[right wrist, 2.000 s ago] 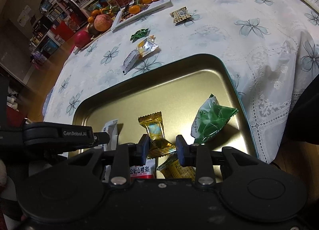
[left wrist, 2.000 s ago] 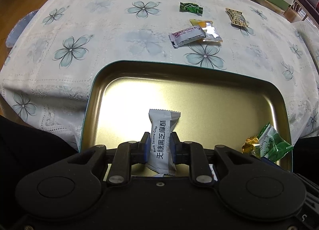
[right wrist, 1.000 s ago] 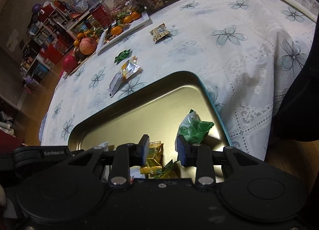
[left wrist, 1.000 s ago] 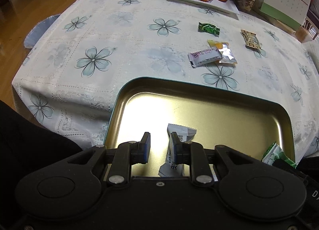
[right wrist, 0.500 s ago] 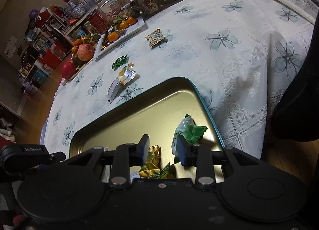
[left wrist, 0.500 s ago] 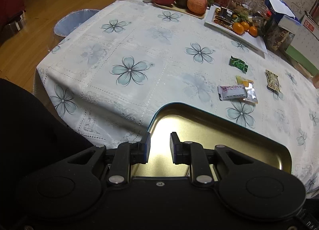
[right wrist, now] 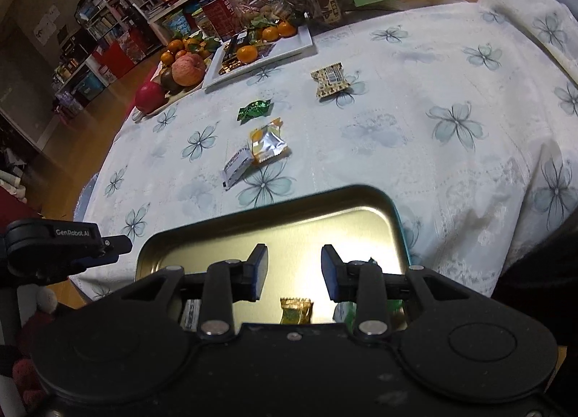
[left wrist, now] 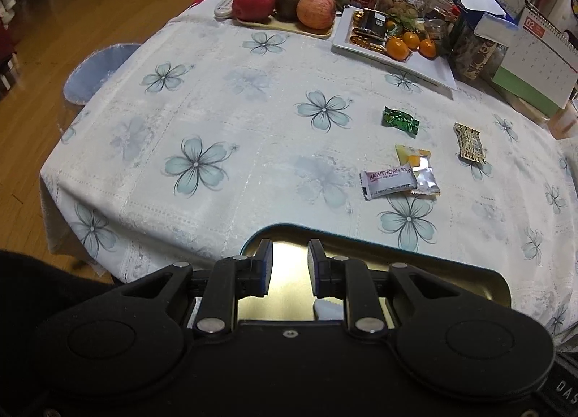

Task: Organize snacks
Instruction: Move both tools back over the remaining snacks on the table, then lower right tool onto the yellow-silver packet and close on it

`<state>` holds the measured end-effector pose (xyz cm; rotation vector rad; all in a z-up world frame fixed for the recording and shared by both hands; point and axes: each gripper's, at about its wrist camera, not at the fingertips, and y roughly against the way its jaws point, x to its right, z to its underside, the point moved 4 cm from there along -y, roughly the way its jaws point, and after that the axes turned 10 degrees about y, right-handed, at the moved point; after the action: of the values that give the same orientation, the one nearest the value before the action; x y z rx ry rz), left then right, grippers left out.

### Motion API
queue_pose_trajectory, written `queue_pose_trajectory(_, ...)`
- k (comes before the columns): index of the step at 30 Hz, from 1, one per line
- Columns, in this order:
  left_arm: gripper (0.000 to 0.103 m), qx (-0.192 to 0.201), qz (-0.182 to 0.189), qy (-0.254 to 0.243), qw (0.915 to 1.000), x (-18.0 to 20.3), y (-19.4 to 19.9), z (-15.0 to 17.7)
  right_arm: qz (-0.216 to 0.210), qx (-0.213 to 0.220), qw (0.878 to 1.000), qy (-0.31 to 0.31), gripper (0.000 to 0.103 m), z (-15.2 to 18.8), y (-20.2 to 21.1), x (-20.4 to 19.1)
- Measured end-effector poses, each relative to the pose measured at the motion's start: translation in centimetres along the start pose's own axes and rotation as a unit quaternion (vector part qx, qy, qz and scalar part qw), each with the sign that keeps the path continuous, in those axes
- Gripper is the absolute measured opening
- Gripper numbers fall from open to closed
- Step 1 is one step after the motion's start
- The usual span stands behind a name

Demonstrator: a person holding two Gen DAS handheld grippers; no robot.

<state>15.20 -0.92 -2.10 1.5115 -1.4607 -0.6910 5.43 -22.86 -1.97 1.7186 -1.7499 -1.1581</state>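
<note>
Right wrist, gold tin (right wrist: 361, 196) holding yellow candy (right wrist: 296, 310), both claws apart, empty.

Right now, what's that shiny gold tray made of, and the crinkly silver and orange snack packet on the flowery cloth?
The tray looks like thin metal, a gold-toned tin with a teal outer edge: its floor mirrors the light brightly. The silver and orange packet looks like foil-lined plastic film: it creases sharply, glints, and has crimped ends. The flowery tablecloth seems woven fabric with lace-like bands, though it could be plastic-coated.
</note>
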Motion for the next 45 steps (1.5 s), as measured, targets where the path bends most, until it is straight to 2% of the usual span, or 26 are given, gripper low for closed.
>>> queue_pose_trajectory(7, 0.029, -0.009, -0.012, -0.046, 0.9988, 2.8, -2.4, -3.7, 0.009, -0.013, 1.000, 0.005, 0.035, -6.1, -3.5, 1.3)
queue_pose_trajectory(14, 0.029, 0.006, -0.028, -0.084, 0.9960, 4.9, -4.8, -7.8, 0.015, -0.035, 0.999, 0.012, 0.035, -11.4, -7.5, 2.1)
queue_pose_trajectory(18, 0.029, 0.005, -0.024, -0.084, 0.9961, 5.6, -6.6, -9.1, 0.016, -0.044, 0.999, 0.023, 0.035, -13.7, -10.0, 1.6)
queue_pose_trajectory(21, 0.030, -0.014, -0.018, -0.074, 0.9970, 5.3, -8.3, -8.9, 0.008, -0.056, 0.998, 0.031, 0.035, -14.9, -11.8, 0.8)
queue_pose_trajectory(24, 0.029, -0.061, -0.035, -0.051, 0.9962, 4.7, -10.1, -8.3, -0.011, -0.075, 0.996, 0.043, 0.035, -15.2, -13.5, -0.4)
queue_pose_trajectory(26, 0.029, -0.083, -0.020, -0.035, 0.9957, 4.3, -10.6, -8.3, -0.022, -0.093, 0.994, 0.043, 0.035, -14.4, -14.6, -0.8)
queue_pose_trajectory(28, 0.029, -0.071, -0.022, -0.037, 0.9965, 4.4, -10.3, -8.4, -0.029, -0.119, 0.992, 0.031, 0.035, -13.1, -15.6, -0.8)
queue_pose_trajectory(32, 0.029, -0.032, -0.043, -0.076, 0.9956, 5.8, -9.9, -8.4, -0.067, -0.163, 0.984, -0.007, 0.035, -11.1, -16.8, -0.7)
queue_pose_trajectory(36, 0.030, -0.033, -0.037, -0.084, 0.9952, 6.8, -10.0, -8.4, -0.036, -0.145, 0.989, 0.026, 0.035, -10.9, -17.0, -1.4)
queue_pose_trajectory(40, 0.030, -0.028, -0.040, -0.086, 0.9951, 6.8, -9.9, -8.5, -0.052, -0.142, 0.988, 0.018, 0.035, -11.2, -17.2, -1.9)
queue_pose_trajectory(42, 0.030, -0.028, -0.050, -0.084, 0.9948, 6.4, -10.1, -8.5, -0.043, -0.118, 0.992, 0.029, 0.035, -11.9, -16.7, -2.1)
queue_pose_trajectory(45, 0.030, -0.040, -0.053, -0.075, 0.9950, 5.7, -10.5, -8.5, -0.006, -0.071, 0.996, 0.047, 0.035, -13.0, -16.1, -2.2)
